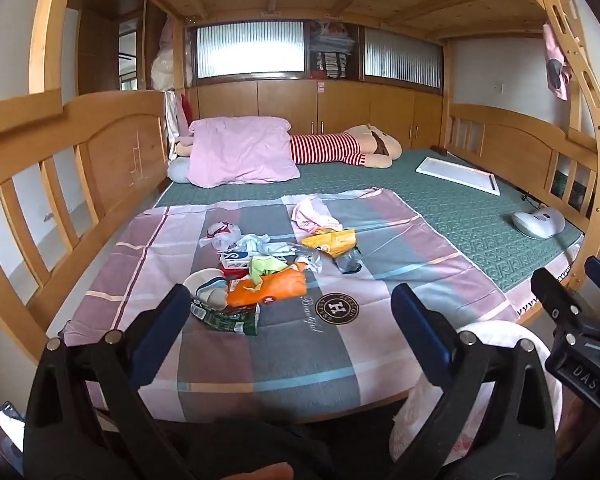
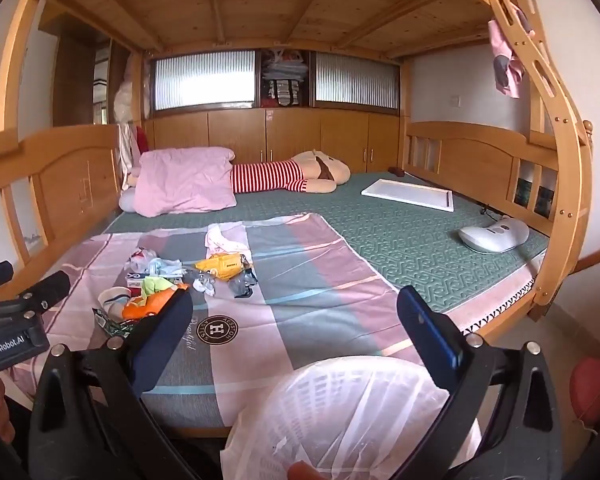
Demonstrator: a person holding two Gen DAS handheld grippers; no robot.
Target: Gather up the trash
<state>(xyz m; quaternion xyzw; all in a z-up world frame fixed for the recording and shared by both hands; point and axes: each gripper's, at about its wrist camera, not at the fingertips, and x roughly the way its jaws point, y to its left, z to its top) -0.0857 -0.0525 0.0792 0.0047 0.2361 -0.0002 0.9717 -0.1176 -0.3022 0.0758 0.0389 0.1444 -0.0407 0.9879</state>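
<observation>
A pile of trash lies on the checked sheet [image 1: 300, 352] of the bed: an orange wrapper [image 1: 268, 288], a yellow bag [image 1: 331, 240], a green packet [image 1: 228, 320], a white cup [image 1: 208, 288], crumpled plastic [image 1: 347, 262] and a pink-white cloth [image 1: 313, 216]. The pile also shows in the right wrist view [image 2: 172, 280]. My left gripper [image 1: 292, 312] is open and empty, just in front of the pile. My right gripper [image 2: 296, 320] is open and empty, to the right of the pile, above a white basket lined with a clear bag [image 2: 351, 412]. The basket also shows in the left wrist view [image 1: 487, 380].
The bed sits in a wooden bunk frame with side rails [image 1: 52, 184]. A pink pillow [image 1: 240, 152], a plush toy in red stripes [image 1: 339, 148], a white frame [image 1: 455, 174] and a white device [image 1: 537, 220] lie on the green mattress [image 1: 459, 216].
</observation>
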